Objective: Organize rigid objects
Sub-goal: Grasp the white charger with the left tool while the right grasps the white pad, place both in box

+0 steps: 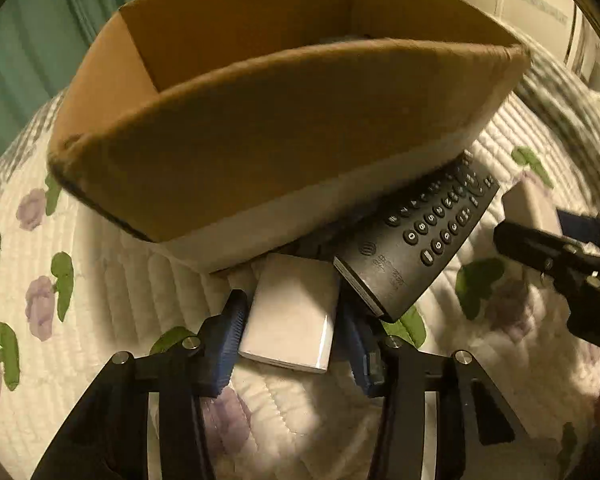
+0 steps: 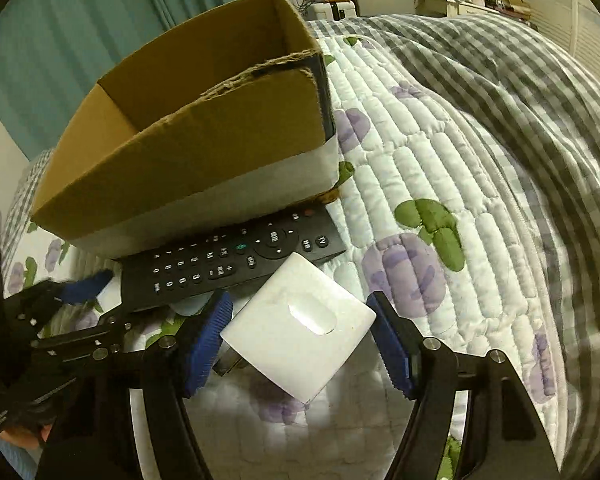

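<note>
Right now we have both grippers down on the quilted bedspread (image 2: pixel 440 128), in front of the cardboard box (image 1: pixel 260 152). Left gripper (image 1: pixel 292 316) has its fingers spread around a white power bank (image 1: pixel 290 316); blue pads just beside its long edges, contact unclear, so not a confirmed pinch. Right gripper (image 2: pixel 300 322) is likewise spread around a white flat case (image 2: pixel 300 320), which lies tilted and corner-on between the pads, clear gap on the right side. Black remote (image 2: pixel 228 264) lies against the box's front wall, touching or overlapping both white items. We judge the step as grasping each item to lift into the box. To do it well: square the right fingers to the case's flat edges before closing, or it will twist out; close the left on the power bank's long sides, lift straight up so the remote isn't dragged, then clear the box's front rim before releasing.
</note>
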